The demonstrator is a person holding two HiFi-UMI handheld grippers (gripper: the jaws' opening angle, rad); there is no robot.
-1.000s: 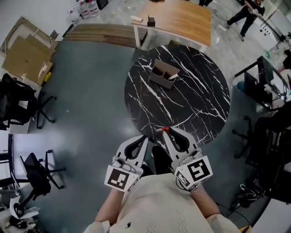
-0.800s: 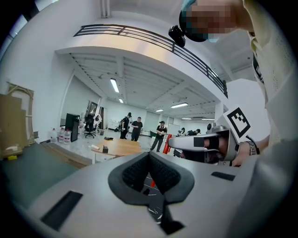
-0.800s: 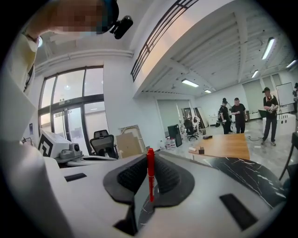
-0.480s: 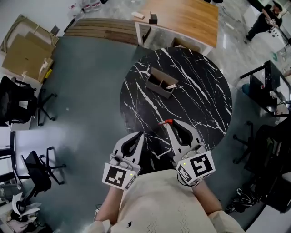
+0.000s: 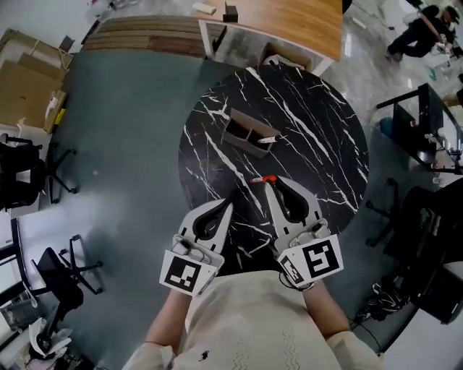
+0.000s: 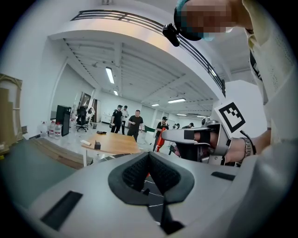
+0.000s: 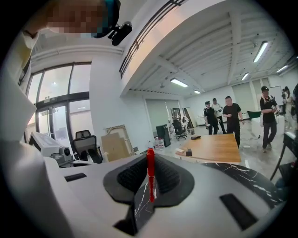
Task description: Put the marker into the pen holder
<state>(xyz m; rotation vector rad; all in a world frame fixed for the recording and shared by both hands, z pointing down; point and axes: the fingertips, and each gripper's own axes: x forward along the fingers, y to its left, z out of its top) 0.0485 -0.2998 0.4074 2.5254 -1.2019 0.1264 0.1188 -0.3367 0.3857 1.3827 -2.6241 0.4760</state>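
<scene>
A red marker (image 5: 262, 179) sticks out sideways from the tip of my right gripper (image 5: 273, 183), which is shut on it over the black marble table (image 5: 318, 137). In the right gripper view the marker (image 7: 150, 174) stands upright between the closed jaws. The brown cardboard pen holder (image 5: 248, 134) sits on the table a little beyond the marker, with a light object leaning at its right end. My left gripper (image 5: 223, 207) hangs shut and empty over the table's near edge, left of the right one; the right gripper (image 6: 195, 139) shows in the left gripper view.
A wooden desk (image 5: 286, 22) stands beyond the round table. Office chairs (image 5: 29, 173) and flattened cardboard (image 5: 25, 79) are at the left, dark equipment (image 5: 427, 217) at the right. Several people stand far off (image 7: 228, 114).
Both grippers have moved forward over the table, carrying the marker closer to the pen holder. The head view has shifted, so the table sits lower and nearer.
</scene>
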